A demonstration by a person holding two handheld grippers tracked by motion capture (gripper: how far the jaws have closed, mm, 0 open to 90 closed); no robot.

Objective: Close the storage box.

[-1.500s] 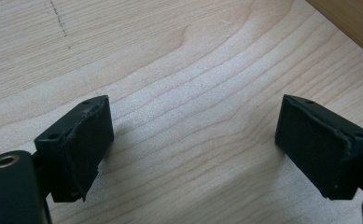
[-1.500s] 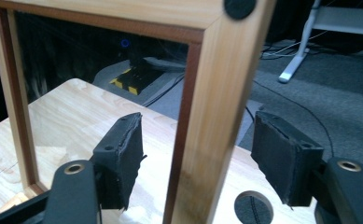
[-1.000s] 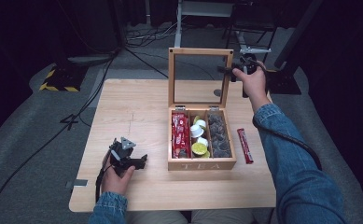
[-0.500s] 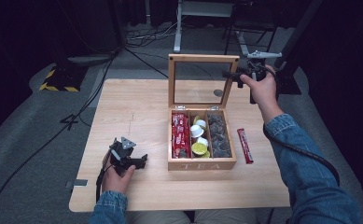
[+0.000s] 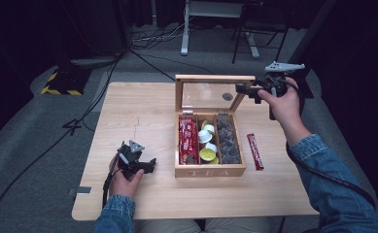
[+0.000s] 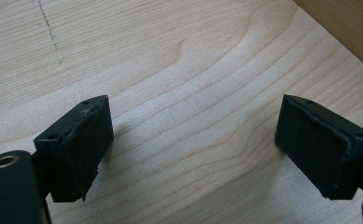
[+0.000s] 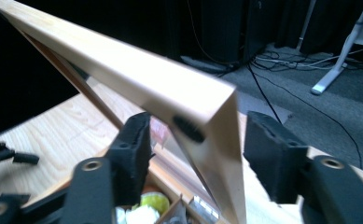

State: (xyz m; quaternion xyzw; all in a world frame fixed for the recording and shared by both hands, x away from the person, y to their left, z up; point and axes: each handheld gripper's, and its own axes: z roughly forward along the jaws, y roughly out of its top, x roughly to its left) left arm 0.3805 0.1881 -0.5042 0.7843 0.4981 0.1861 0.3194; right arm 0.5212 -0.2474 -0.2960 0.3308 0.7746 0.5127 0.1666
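A wooden tea box [image 5: 211, 170] stands mid-table with its glass-paned lid [image 5: 214, 77] raised. Inside lie red sachets [image 5: 188, 138], yellow and white capsules [image 5: 207, 146] and dark pods [image 5: 228, 141]. My right gripper [image 5: 245, 91] is at the lid's top right corner. In the right gripper view the lid's corner [image 7: 123, 60] sits between the jaws of that gripper [image 7: 195, 135]. They have just been opening, a gap shows beside the right pad, and the gripper is open. My left gripper [image 5: 149, 166] rests on the table left of the box, open and empty [image 6: 193, 140].
One red sachet [image 5: 255, 151] lies on the table just right of the box. The bare wooden tabletop [image 5: 138, 107] stretches left of the box. Cables and metal stand legs [image 5: 186, 29] are on the floor beyond the far edge.
The lid's top edge has swung toward my side. My right hand has moved with it, nearer and to the right. The left hand has stayed put.
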